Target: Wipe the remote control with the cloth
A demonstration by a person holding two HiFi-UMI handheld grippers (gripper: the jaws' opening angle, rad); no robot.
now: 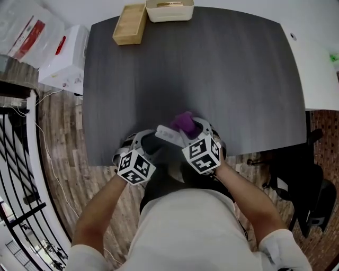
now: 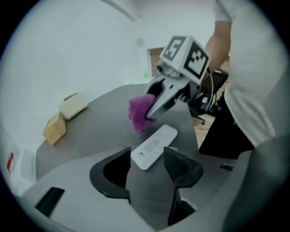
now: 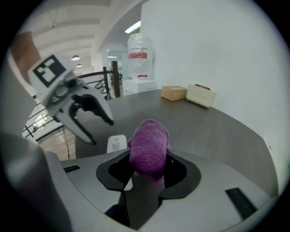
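The surface (image 1: 212,79) is a dark grey tabletop. Both grippers are positioned at its near edge, close together and angled downward.

**Right gripper**
- The right gripper (image 3: 148,159) is closed on the cloth (image 3: 148,144).
- The cloth is purple and bunched. It is clamped between the jaws, and a rounded fold projects forward past the tips.

**Left gripper**
- The jaws of the left gripper (image 2: 147,154) are held apart.
- In the right gripper view, the left gripper's fingers are seen spread, with nothing between them.
- In the left gripper view, the near end of the remote (image 2: 154,146) is framed between the jaw tips. No pad is seen pressing on it.

**Remote**
- The remote is white and slim. It is laid flat on the surface near the front edge, just ahead of the left gripper and between the two grippers.
- It is set at an angle, with the far end directed toward the right gripper.
- The cloth is held just beside that far end. Contact between cloth and remote cannot be determined.

**Other items**
- A wooden box (image 1: 130,24) and a cream box (image 1: 169,9) are placed side by side at the far edge of the surface, well apart from the grippers.
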